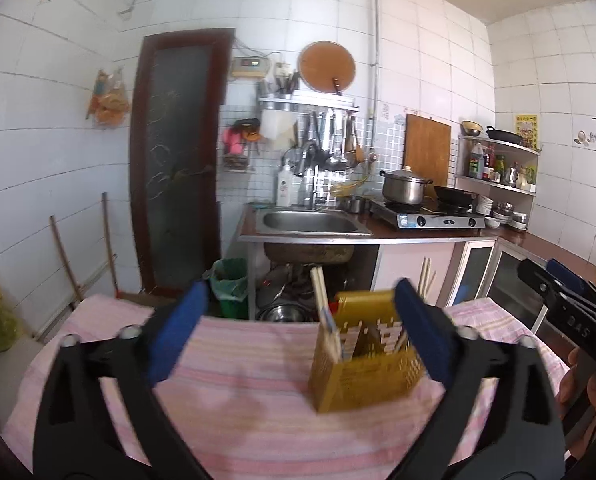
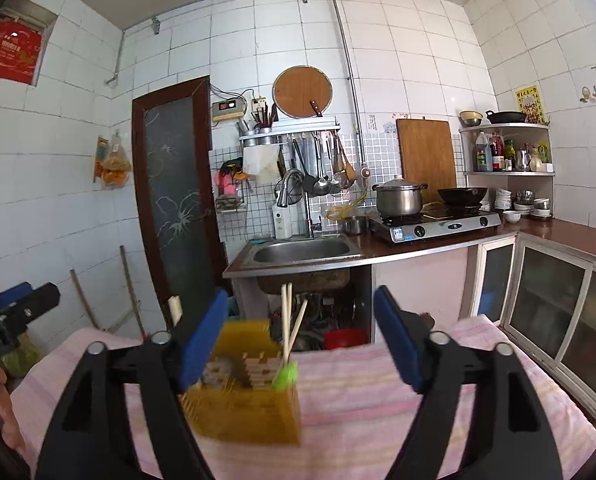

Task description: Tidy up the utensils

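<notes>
A yellow slotted utensil holder [image 1: 366, 364] stands on a table under a pink striped cloth [image 1: 238, 360]. Wooden chopsticks [image 1: 321, 300] stick up from its left corner. In the right wrist view the holder [image 2: 242, 404] also holds chopsticks [image 2: 285, 320] and a green-handled utensil [image 2: 285, 376]. My left gripper [image 1: 300, 290] is open with nothing between its blue pads; the holder sits just inside its right finger. My right gripper [image 2: 301, 298] is open and empty, and the holder lies by its left finger. Each gripper shows at the edge of the other's view.
Beyond the table's far edge are a steel sink [image 2: 302, 250], a gas stove [image 2: 434, 224] with a pot and a wok, hanging ladles, and a corner shelf of bottles [image 2: 506, 152]. A dark door [image 2: 174, 200] is at the left, and a green bin [image 1: 230, 284] sits under the sink.
</notes>
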Motion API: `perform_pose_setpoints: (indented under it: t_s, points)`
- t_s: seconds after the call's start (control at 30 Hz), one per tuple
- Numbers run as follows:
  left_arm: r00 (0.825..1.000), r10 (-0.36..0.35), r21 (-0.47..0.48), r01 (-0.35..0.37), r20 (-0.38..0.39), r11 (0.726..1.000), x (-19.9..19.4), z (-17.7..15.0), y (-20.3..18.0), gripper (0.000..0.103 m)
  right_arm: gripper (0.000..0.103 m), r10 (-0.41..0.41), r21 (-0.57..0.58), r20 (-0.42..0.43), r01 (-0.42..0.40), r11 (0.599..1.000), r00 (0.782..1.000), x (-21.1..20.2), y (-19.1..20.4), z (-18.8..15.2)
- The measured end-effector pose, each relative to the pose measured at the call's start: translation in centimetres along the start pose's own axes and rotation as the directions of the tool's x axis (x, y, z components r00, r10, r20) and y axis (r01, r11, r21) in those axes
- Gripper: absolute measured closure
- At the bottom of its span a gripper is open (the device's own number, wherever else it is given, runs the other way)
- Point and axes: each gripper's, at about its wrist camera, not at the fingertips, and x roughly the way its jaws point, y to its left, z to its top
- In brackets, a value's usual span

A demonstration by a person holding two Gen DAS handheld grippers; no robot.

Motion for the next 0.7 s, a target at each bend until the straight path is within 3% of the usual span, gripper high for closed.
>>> perform_pose_setpoints:
  t_s: [0.13,0.3,0.43,0.7]
  points:
    - [1.000,0.025,0.017,-0.025,0.004,1.000,-5.1,-1.3,0.6,0.005,0.011,0.004,-0.033,0.022,-0.003,0.999,1.000,-4.9,1.2,-0.7]
    - [0.999,0.024,-0.018,-0.025,-0.022,1.000,-9.6,-4.6,1.9,0.005,0.006,0.018,-0.011,0.000,-0.018,1.000,1.000,-9.2,2.1,-2.4]
    - [0.997,0.027,-0.025,-0.029,-0.071,0.999,-11.2,-7.8,3.0,0.005,0.005,0.013,-0.003,-0.012,-0.013,1.000,1.000,-12.1,2.3,-5.0]
    - [0.995,0.061,-0.046,-0.065,-0.084,0.997,-12.9,-14.3,3.8,0.005,0.004,-0.027,-0.009,-0.076,0.026,1.000,0.997,-14.0,2.6,-11.4]
